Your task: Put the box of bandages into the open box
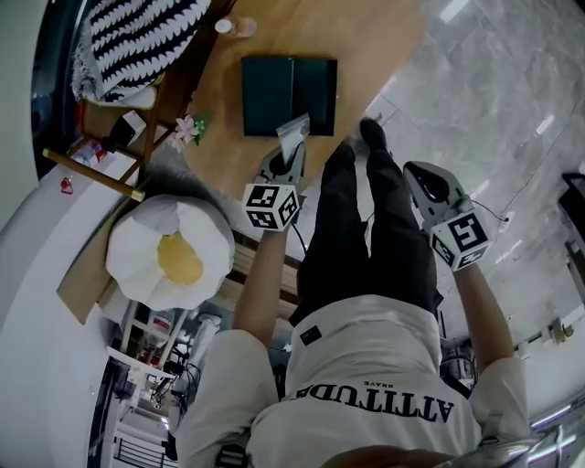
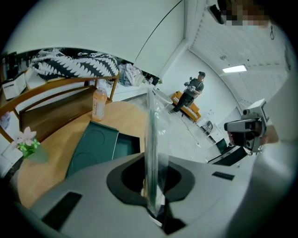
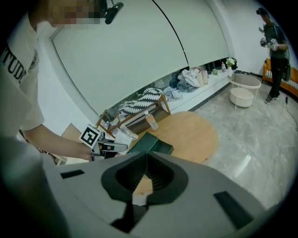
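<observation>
Box of bandages (image 1: 293, 137), a thin clear-wrapped pack, is clamped tight in my left gripper (image 1: 289, 154) and held in the air by the near edge of the round wooden table (image 1: 366, 41). The dark green open box (image 1: 289, 95) lies on that table, just beyond the pack. My right gripper (image 1: 417, 174) has its jaws pressed together on nothing, above the marble floor (image 1: 494, 91).

- Your counter (image 1: 384, 46) is a round, light wooden top standing on a glossy grey marble floor (image 1: 512, 110).
- On it you have the dark green open box (image 1: 289, 95), with its lid folded flat beside it.
- A bottle (image 1: 236, 26) of orange drink stands near the far edge.
- A small pink flower (image 1: 190, 128) sits at the left rim.
</observation>
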The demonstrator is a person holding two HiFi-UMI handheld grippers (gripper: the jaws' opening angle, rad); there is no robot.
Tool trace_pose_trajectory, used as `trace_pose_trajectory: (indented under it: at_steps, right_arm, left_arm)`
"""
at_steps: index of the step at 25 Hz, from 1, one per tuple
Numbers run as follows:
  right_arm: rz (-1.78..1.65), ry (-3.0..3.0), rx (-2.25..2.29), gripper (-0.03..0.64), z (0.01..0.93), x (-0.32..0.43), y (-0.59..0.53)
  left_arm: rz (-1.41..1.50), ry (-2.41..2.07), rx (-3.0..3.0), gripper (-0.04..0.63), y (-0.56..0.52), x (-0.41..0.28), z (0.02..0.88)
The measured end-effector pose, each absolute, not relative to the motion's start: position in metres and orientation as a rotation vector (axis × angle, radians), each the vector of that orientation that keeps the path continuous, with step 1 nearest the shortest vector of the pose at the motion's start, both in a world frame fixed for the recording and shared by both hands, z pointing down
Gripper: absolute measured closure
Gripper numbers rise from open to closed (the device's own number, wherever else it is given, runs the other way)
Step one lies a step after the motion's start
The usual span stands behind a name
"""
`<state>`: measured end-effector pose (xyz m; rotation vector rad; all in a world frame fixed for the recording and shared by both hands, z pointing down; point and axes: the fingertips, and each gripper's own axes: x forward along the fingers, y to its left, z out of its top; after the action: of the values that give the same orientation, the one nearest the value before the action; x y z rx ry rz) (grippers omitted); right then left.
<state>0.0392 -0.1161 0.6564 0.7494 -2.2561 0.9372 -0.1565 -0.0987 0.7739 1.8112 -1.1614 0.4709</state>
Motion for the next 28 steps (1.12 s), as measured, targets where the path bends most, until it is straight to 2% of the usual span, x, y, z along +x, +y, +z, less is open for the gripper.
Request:
trace_pose_trajectory:
  at_steps: [14, 24, 25, 28]
  right_arm:
    - [1.058, -2.217, 0.793, 0.594, 0.739, 0.051, -0.101]
    - [1.117, -2.215, 0.829, 0.594, 0.768, 0.057, -0.089]
    - [1.118, -2.218, 0.828, 0.594, 0.769, 0.057, -0.088]
    - [1.117, -2.222, 0.828, 0.594, 0.77, 0.055, -0.086]
  left_arm:
    - [0.69, -1.066, 1.694, 0.554, -0.108, -0.134, 0.925]
    - [0.716, -1.015, 1.57, 0.552, -0.123, -0.115, 0.984]
    - [0.717, -1.005, 1.565, 0.536, -0.123, -0.113, 0.987]
    - [0.719, -0.981, 1.541, 0.429, -0.119, -0.111, 0.996]
